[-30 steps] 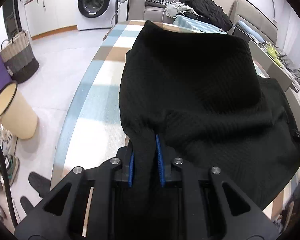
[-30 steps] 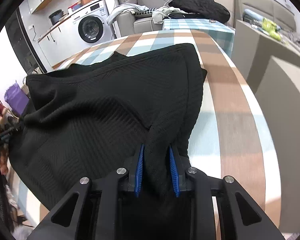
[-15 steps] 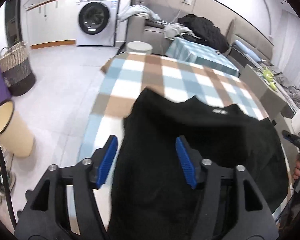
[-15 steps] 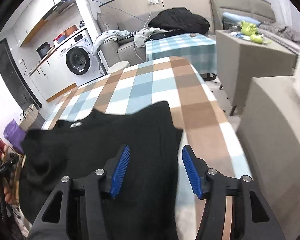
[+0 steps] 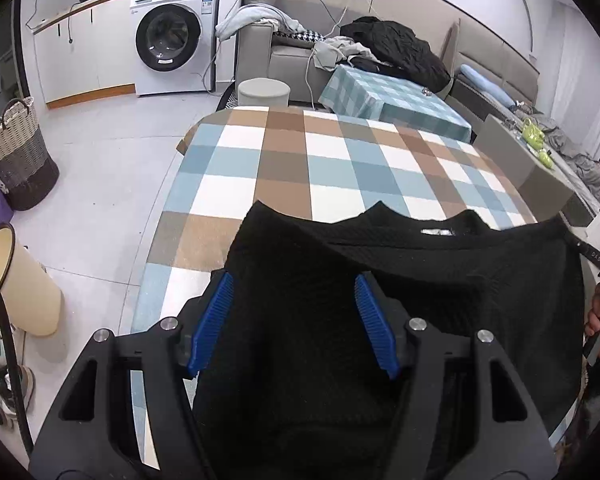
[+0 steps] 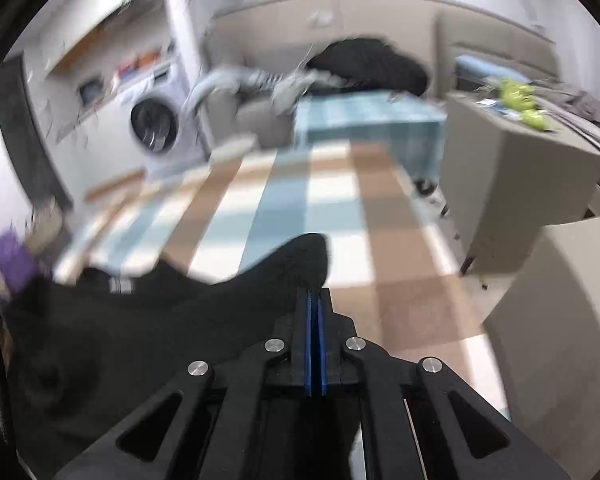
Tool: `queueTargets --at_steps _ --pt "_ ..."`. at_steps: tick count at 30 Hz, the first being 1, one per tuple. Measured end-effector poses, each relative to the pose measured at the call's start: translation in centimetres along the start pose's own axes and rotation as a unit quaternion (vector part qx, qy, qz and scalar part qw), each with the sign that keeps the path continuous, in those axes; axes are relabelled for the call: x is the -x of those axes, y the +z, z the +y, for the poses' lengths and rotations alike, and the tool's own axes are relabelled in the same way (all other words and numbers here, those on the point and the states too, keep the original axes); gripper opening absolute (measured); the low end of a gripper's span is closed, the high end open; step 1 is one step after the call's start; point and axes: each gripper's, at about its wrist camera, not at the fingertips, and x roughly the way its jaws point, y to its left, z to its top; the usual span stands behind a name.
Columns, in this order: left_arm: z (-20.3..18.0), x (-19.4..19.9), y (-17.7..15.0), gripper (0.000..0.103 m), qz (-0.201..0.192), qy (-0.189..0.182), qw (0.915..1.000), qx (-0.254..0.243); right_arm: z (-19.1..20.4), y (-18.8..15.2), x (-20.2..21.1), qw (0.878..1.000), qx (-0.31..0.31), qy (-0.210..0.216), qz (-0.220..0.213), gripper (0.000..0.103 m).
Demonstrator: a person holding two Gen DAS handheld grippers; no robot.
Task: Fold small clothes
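Both grippers have drawn back toward the near edge of the checked blue, brown and white tablecloth-covered table (image 5: pixel 300 168), leaving the black ribbed knit garment (image 5: pixel 440 276) folded there, long axis running along that edge. Left gripper (image 5: pixel 294 324) hangs over it, jaws well apart, gripping nothing. Right gripper (image 6: pixel 315 344), at the garment's right end, has just snapped fully closed; whether cloth is pinched cannot be told.

The room is bright and even. The left view is sharp; the right view is blurry, maybe from shaking. Edges bend round and go dark.
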Motion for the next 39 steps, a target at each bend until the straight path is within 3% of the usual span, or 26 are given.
queueTargets --at_steps 3,6,9,13,15,17,21,23,25,27,30,32,35,36,37,39 --pt "0.2 -0.5 0.2 0.061 0.003 0.005 1.0000 0.000 -1.5 -0.2 -1.9 0.998 -0.036 -0.027 0.033 0.002" --pt "0.2 -1.5 0.1 0.061 0.013 0.009 0.9999 -0.004 -1.9 -0.7 -3.4 0.996 -0.053 -0.023 0.068 0.003" --pt "-0.4 -2.1 0.3 0.061 0.018 0.017 0.9994 -0.022 -1.9 -0.7 -3.1 0.996 -0.054 -0.019 0.070 0.004" --pt "-3.0 -1.4 0.9 0.062 0.015 -0.024 0.9969 -0.074 -1.6 -0.8 -2.4 0.996 -0.046 -0.020 0.072 0.006" --pt "-4.2 -1.2 1.0 0.062 0.030 -0.059 0.9949 -0.076 -1.7 -0.9 -2.2 0.996 -0.045 -0.020 0.069 0.006" --pt "-5.3 -1.1 1.0 0.069 0.039 -0.081 0.9928 -0.079 -1.7 -1.0 -1.9 0.996 -0.047 -0.021 0.068 0.007" --pt "-6.8 -3.0 0.8 0.073 0.077 -0.095 0.9906 -0.060 -1.5 -1.3 -1.7 0.996 -0.045 -0.018 0.070 0.009" --pt "-7.1 -4.3 0.6 0.065 0.090 -0.090 0.9909 -0.045 -1.4 -1.5 -1.7 0.997 -0.042 -0.017 0.070 0.012" --pt "-7.2 -5.8 0.4 0.022 0.104 -0.080 0.9907 -0.034 -1.4 -1.6 -1.7 0.996 -0.042 -0.015 0.072 0.014" --pt "-7.1 -7.3 0.0 0.005 0.116 -0.075 0.9901 -0.025 -1.3 -1.7 -1.7 0.997 -0.037 -0.015 0.073 0.015" --pt "-7.0 -7.5 -0.5 0.001 0.100 -0.064 0.9925 -0.028 -1.3 -1.8 -1.5 0.997 -0.037 -0.013 0.074 0.015" --pt "-6.8 -6.8 -0.4 0.001 0.088 -0.078 0.9927 -0.028 -1.4 -1.9 -1.3 0.997 -0.036 -0.014 0.072 0.016" --pt "-7.0 -5.3 0.0 0.012 0.106 -0.085 0.9903 -0.027 -1.6 -2.0 -0.9 0.997 -0.040 -0.014 0.070 0.020" --pt "-7.2 -4.6 0.1 0.030 0.103 -0.095 0.9899 -0.026 -1.6 -2.0 -0.7 0.997 -0.041 -0.014 0.068 0.021" --pt "-7.4 -4.0 0.2 0.057 0.094 -0.101 0.9901 -0.026 -1.7 -2.0 -0.5 0.997 -0.042 -0.014 0.067 0.021" --pt "-8.2 -2.8 0.2 0.079 0.071 -0.110 0.9909 -0.032 -1.6 -2.1 -0.1 0.997 -0.045 -0.010 0.064 0.022"
